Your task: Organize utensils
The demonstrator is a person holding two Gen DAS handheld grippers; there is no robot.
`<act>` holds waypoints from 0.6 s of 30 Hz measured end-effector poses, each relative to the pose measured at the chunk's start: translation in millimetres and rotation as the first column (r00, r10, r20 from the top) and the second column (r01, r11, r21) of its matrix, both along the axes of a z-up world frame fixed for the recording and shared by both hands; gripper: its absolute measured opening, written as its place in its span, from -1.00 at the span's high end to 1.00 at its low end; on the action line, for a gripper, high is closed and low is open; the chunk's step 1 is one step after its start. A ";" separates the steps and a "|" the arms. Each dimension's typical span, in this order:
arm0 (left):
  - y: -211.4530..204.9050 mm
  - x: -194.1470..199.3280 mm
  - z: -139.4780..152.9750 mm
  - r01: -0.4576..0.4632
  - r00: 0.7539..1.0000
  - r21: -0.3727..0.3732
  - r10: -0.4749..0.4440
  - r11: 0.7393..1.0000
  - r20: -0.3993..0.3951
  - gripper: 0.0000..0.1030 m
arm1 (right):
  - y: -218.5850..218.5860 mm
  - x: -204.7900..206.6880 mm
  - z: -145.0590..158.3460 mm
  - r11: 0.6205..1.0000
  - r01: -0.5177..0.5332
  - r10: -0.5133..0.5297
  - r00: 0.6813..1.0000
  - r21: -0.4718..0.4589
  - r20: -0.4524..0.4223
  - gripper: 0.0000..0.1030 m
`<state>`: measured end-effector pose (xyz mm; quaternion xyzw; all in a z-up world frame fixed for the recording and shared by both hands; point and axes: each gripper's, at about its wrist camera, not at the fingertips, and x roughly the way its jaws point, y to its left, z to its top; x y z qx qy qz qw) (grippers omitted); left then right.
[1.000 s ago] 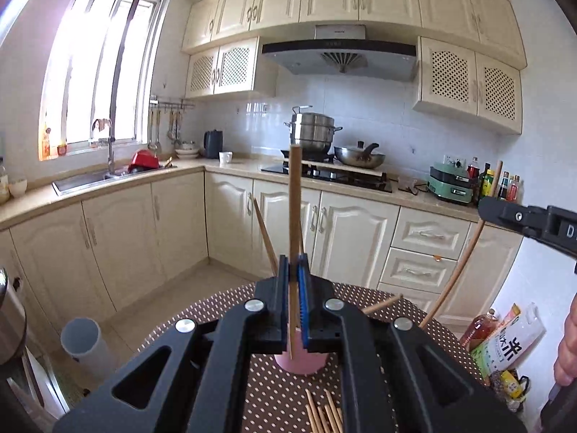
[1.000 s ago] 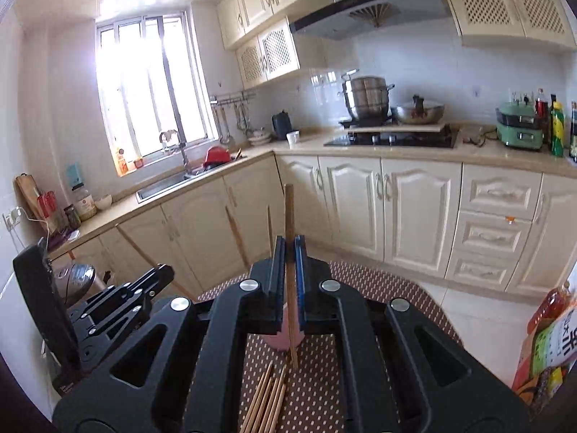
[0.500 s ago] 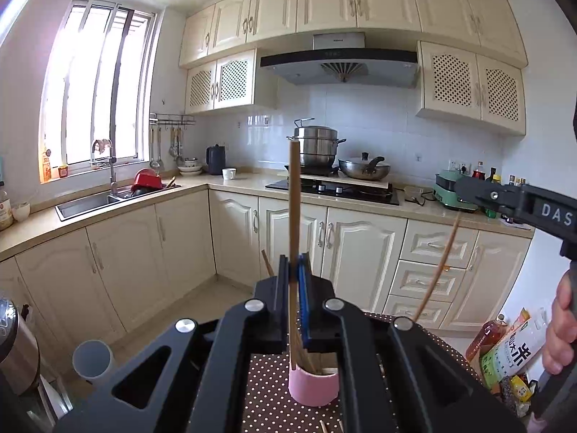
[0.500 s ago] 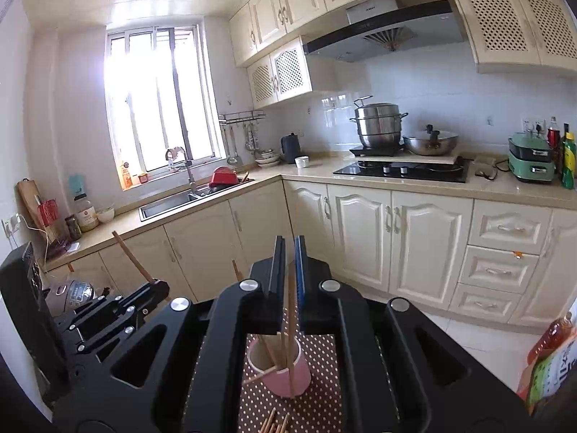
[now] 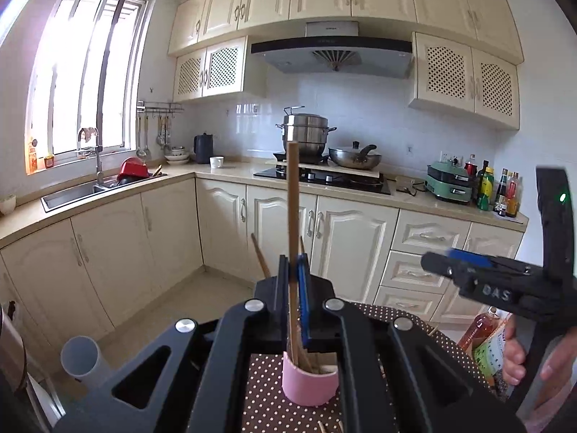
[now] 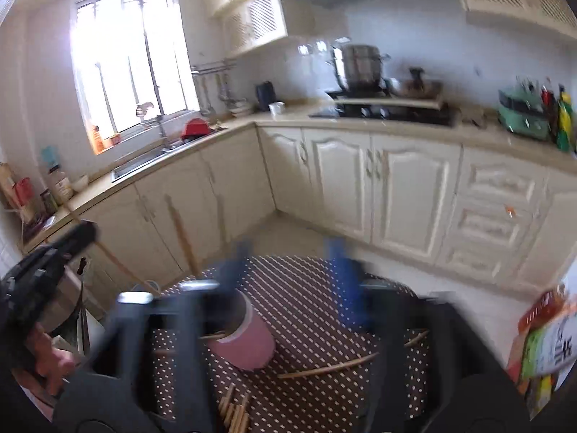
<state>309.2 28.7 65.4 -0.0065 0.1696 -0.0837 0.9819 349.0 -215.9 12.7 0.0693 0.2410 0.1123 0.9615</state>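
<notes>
One chopstick poised over the cup, the other hand freed up.

The left gripper [image 5: 293, 281] clamps one chopstick [image 5: 293, 216] upright above the pink cup [image 5: 310, 384], ready to drop in. The right gripper [image 6: 288, 274], jaws just sprung apart and empty, sits over the cup; perhaps two loose sticks [image 6: 324, 368] lie right of its jaws, a bundle [image 6: 234, 413] below.

We see our right gripper [image 6: 288, 281], blurred, its jaws just opened wide and empty, above the pink cylindrical cup [image 6: 249, 339] on the brown polka-dot tablecloth [image 6: 310, 303].
</notes>
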 end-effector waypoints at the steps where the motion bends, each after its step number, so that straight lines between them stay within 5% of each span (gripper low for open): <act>1: 1.9 -1.5 -1.3 -0.001 1.000 0.000 0.001 1.000 -0.001 0.89 | -9.4 -3.1 -8.9 0.999 0.035 -0.035 0.999 0.003 0.007 -0.49; 9: 14.2 -31.1 8.8 -0.040 0.997 0.009 0.039 0.999 0.068 0.89 | -62.1 8.8 -80.5 0.987 0.159 -0.158 0.957 -0.014 -0.243 -0.49; 18: 19.8 -43.3 10.5 -0.048 0.998 0.037 0.046 0.998 0.052 0.89 | -72.6 55.9 -159.7 0.946 0.319 -0.306 0.808 -0.063 -0.503 -0.48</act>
